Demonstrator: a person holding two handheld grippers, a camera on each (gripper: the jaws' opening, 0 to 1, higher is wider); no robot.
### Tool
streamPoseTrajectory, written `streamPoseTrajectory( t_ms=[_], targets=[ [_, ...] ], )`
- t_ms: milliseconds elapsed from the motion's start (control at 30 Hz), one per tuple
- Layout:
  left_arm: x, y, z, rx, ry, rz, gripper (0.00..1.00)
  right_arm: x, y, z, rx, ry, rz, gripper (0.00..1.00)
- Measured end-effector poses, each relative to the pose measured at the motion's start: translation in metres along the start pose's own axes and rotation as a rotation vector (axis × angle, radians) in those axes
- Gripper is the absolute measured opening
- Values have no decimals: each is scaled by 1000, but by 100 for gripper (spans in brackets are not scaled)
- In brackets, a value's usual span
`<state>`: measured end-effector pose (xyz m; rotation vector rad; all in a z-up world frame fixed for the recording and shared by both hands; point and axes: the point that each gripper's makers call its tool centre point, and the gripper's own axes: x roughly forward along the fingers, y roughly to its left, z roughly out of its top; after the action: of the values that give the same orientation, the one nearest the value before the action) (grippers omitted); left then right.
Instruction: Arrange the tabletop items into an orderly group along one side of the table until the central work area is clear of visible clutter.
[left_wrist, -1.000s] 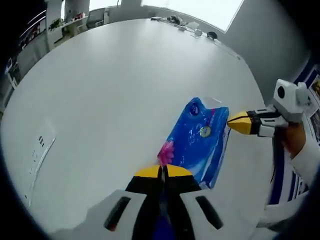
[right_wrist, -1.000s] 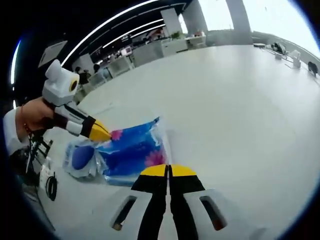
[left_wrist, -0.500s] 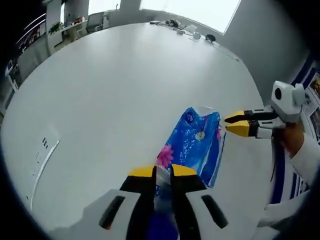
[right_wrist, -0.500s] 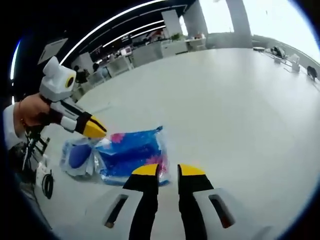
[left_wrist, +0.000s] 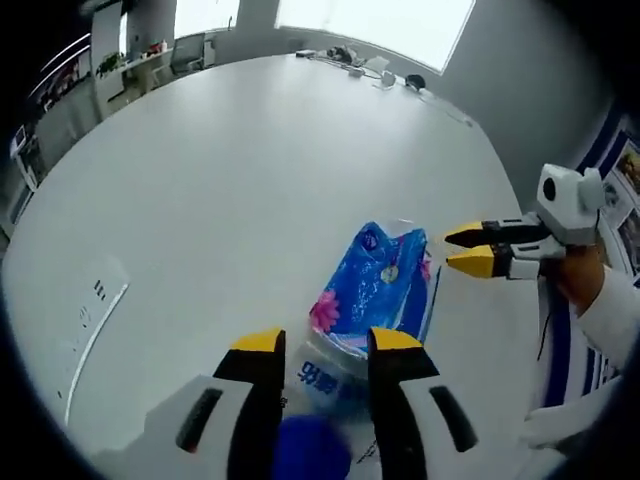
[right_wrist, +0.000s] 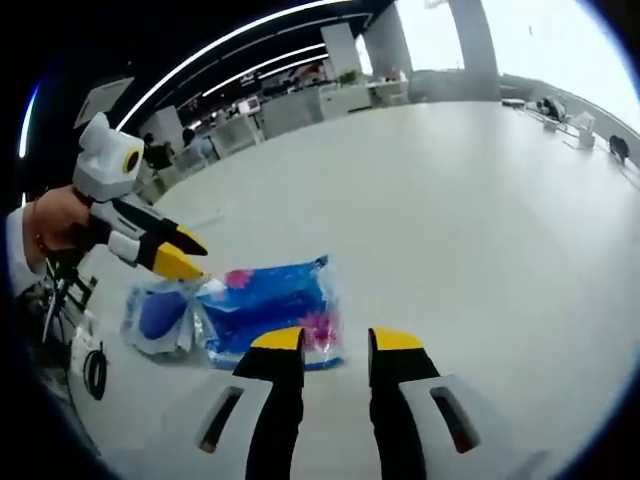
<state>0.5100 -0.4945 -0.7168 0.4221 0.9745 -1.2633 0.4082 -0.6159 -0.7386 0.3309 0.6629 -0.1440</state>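
Both grippers, left (left_wrist: 322, 343) and right (right_wrist: 338, 341), gape, apparently untouching, over the blue packet (right_wrist: 265, 307) between them

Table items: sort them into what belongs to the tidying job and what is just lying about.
Job:
- blue tissue pack
- clear packet with blue disc
- left claw, open
- right claw, open

Lying about:
- paper sheet
- far-edge clutter

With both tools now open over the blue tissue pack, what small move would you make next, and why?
Probably draw both tools back. The left tool and right tool stand open with the blue tissue pack lying flat near the edge of the white table, beside another blue packet, so it seems placed.
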Motion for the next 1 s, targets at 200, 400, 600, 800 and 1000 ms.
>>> streamPoseTrajectory(
  t_ms=[200,400,600,800,1000],
  targets=[
    [-8,-3,1,-3,-11,-4,43,-5,5,5,-2,-14,-7,30],
    [-15,-8,-2,-15,-19,-11,58,-9,4,10,-4,-23,-20,35],
    [-25,-11,1,-27,-39,-19,67,-15,8,12,-12,-26,-27,39],
    [-34,-13,5,-13,-50,-21,76,-19,10,15,-19,-31,-28,42],
    [-42,-13,12,-17,-71,-28,82,-27,15,20,-27,-36,-28,47]
  ],
)
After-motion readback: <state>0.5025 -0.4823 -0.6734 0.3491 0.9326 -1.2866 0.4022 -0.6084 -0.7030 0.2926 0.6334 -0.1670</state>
